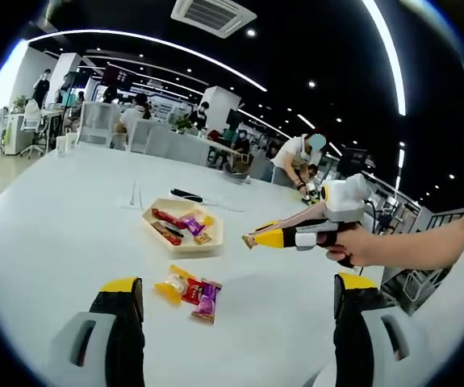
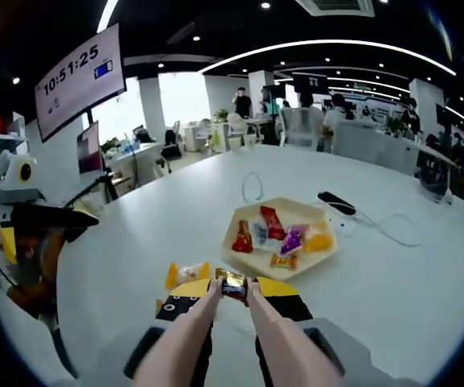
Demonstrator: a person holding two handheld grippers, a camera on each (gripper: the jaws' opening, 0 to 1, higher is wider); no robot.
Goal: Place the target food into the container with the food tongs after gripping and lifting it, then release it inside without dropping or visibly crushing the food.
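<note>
in the right gripper view the right tongs (image 2: pixel 233 289) pinch a dark wrapped candy (image 2: pixel 233 285) above the white table (image 2: pixel 135 234), the tray (image 2: pixel 322 256) at one o'clock. the left tongs (image 1: pixel 236 294) stand spread.

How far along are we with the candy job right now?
Several wrapped candies already lie in the tray. The tongs on the right gripper hold one dark-wrapped candy short of the tray. Loose candies wait on the table. The left gripper is open.
</note>
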